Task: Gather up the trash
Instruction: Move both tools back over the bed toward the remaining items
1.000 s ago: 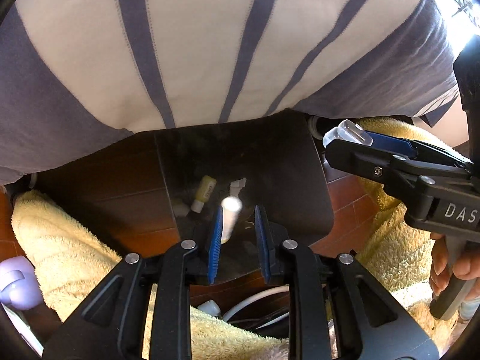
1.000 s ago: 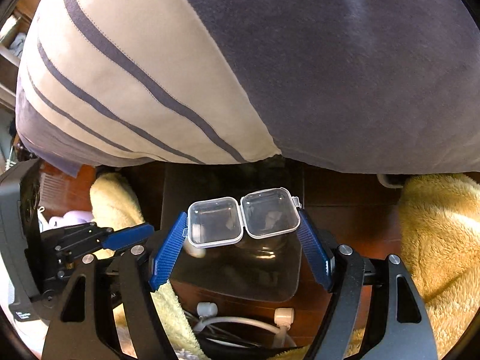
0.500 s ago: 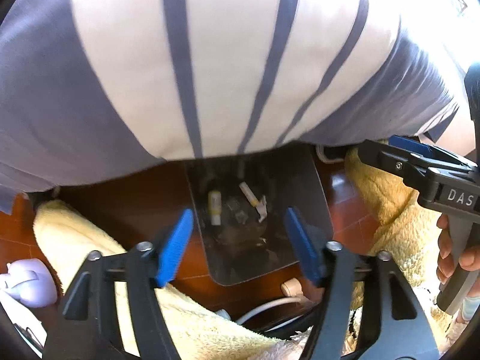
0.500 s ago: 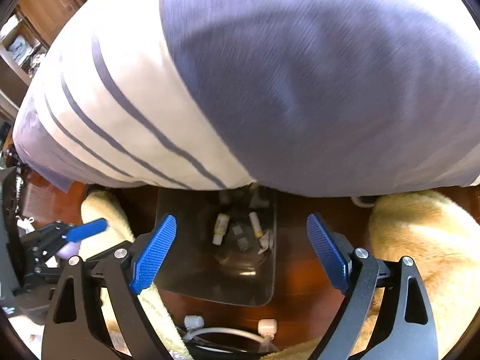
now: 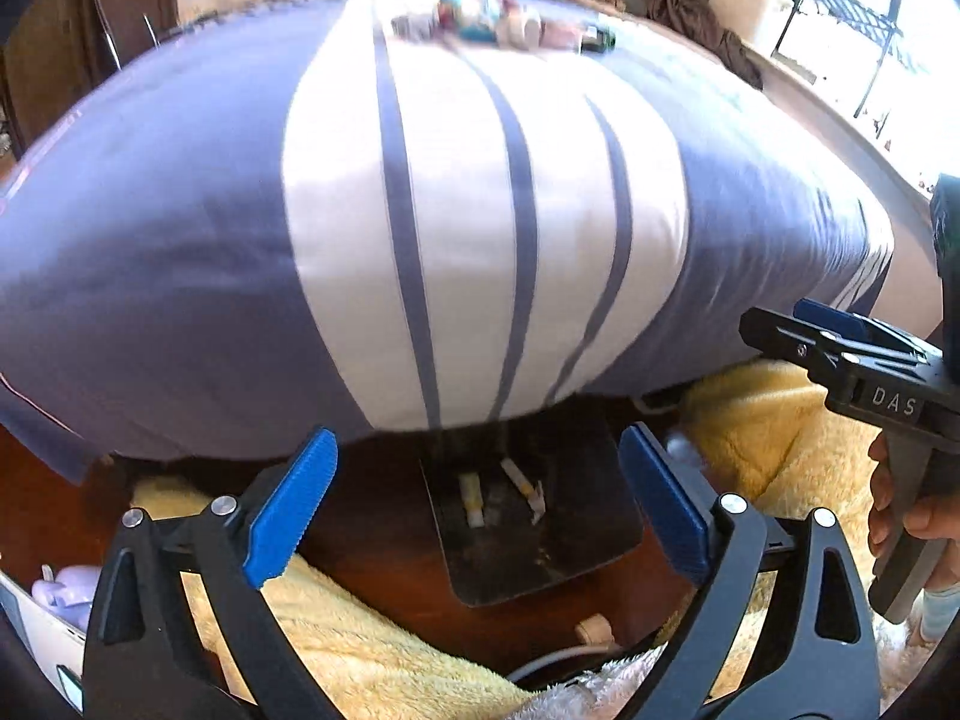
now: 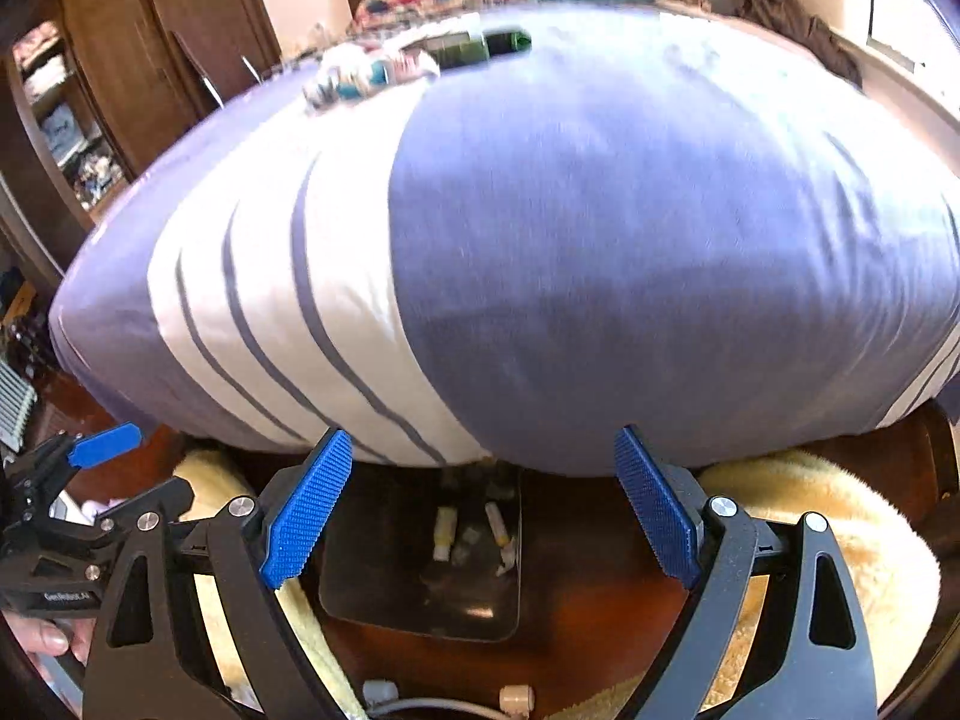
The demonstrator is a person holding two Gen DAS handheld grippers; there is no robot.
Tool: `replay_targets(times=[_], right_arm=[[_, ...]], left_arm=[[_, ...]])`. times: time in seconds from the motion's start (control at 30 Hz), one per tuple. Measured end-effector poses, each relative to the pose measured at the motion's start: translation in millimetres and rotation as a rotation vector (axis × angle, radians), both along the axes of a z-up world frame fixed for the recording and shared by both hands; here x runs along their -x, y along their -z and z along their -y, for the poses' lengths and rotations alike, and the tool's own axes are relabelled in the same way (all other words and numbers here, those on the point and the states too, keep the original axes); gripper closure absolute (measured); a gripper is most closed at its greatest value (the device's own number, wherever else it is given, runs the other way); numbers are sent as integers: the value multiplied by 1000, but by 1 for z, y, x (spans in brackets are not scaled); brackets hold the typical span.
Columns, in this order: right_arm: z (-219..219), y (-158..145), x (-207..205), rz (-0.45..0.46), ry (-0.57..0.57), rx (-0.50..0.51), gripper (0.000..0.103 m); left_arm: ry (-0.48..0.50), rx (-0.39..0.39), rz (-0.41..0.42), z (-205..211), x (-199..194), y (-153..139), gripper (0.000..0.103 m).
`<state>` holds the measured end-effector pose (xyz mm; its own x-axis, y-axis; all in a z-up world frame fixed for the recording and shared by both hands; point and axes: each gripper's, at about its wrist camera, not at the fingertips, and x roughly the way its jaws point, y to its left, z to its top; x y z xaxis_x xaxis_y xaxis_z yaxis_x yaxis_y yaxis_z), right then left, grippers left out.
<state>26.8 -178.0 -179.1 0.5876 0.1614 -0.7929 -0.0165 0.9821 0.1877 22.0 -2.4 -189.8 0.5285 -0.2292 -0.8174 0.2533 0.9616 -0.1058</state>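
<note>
Trash [image 5: 474,498]: small pale tubes and scraps lying in the bottom of a dark, see-through bin [image 5: 576,564] that stands on the red-brown floor [image 5: 372,528], partly tucked under the overhanging edge of the bed [image 5: 480,228]. In the right wrist view the same pieces [image 6: 447,534] sit together near the middle of the bin [image 6: 372,588]; a cream tube and a white stick-like piece can be told apart, the rest too blurred to name.

Left gripper [image 5: 474,516]: blue fingers [image 5: 294,510] spread wide, nothing between them; the jaws have just been opening. It hangs above the bin, pointing steeply down. Also seen at the left edge of the right wrist view [image 6: 90,462], with part of a hand [image 6: 48,642] on its handle.

Right gripper [image 6: 480,510]: fingers [image 6: 654,510] likewise released and empty, having opened further within the last moment. It is above the bin too. From the left wrist view it shows at the right edge [image 5: 828,330], held by a hand [image 5: 906,516].

Bed cover is purple-grey with a white panel and thin stripes. A cluster of small items [image 5: 504,24] lies on top at the far side, blurred. Yellow fleecy blanket [image 5: 774,432] is bunched on the floor on both sides of the bin. White cable and plugs [image 6: 510,699] lie on the floor near the bin's front edge.
</note>
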Motion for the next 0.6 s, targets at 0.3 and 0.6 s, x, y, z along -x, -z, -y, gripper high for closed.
replay_targets(times=[0.3, 0.6], right_arm=[[7, -45, -3, 132, 6, 22, 13], [15, -76, -38, 198, 11, 15, 13]], left_arm=[[-21, 3, 110, -8, -8, -43, 12], [-39, -14, 153, -13, -42, -64, 12]])
